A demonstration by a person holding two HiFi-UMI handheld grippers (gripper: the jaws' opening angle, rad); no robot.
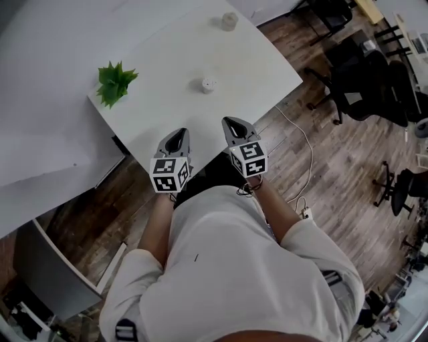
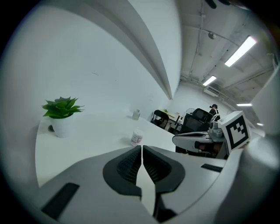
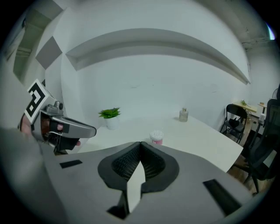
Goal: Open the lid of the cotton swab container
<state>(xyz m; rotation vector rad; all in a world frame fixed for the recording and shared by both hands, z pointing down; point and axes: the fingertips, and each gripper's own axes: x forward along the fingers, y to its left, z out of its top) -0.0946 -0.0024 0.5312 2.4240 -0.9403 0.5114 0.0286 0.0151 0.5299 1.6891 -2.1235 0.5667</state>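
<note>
The cotton swab container (image 1: 208,85) is a small round tub standing upright in the middle of the white table (image 1: 167,73), with its lid on. It also shows ahead of the jaws as the swab tub (image 2: 137,137) in the left gripper view and the swab tub (image 3: 156,137) in the right gripper view. My left gripper (image 1: 179,136) and right gripper (image 1: 232,124) hover side by side over the table's near edge, well short of the container. Both are shut with nothing between the jaws, as the left gripper (image 2: 141,148) and right gripper (image 3: 140,145) show.
A potted green plant (image 1: 114,82) stands at the table's left corner. A small glass bottle (image 1: 229,21) sits near the far edge. Black office chairs (image 1: 364,80) stand on the wood floor to the right. A white wall panel (image 1: 40,160) lies left.
</note>
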